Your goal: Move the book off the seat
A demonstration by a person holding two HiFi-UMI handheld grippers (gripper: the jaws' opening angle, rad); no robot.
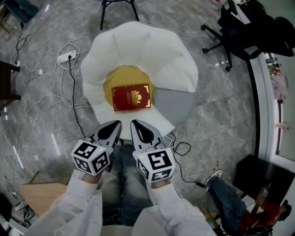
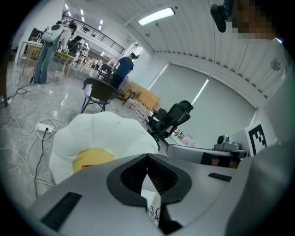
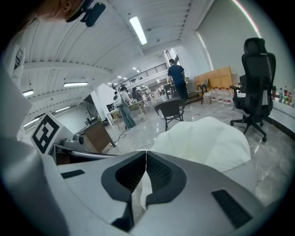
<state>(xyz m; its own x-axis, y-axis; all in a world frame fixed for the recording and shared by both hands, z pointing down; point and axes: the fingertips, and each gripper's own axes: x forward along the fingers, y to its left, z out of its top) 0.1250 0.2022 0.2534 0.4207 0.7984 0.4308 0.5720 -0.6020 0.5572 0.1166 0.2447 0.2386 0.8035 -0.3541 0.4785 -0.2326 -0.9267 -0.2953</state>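
A dark red book (image 1: 132, 97) with a gold emblem lies flat on the yellow cushion (image 1: 123, 78) in the middle of a white petal-shaped seat (image 1: 138, 50). Both grippers hover side by side over the seat's near edge, short of the book. My left gripper (image 1: 116, 124) is shut and holds nothing; in the left gripper view its jaws (image 2: 147, 157) meet, with the seat (image 2: 103, 131) and a corner of the book (image 2: 85, 166) beyond. My right gripper (image 1: 135, 123) is shut and empty too; its jaws (image 3: 146, 154) touch in front of the seat (image 3: 207, 140).
White cables and a power strip (image 1: 67, 57) trail over the marble floor left of the seat. A black office chair (image 1: 239, 27) stands at the far right. Another black chair (image 1: 117, 7) is behind the seat. A person's leg and shoe (image 1: 221, 189) show at the lower right.
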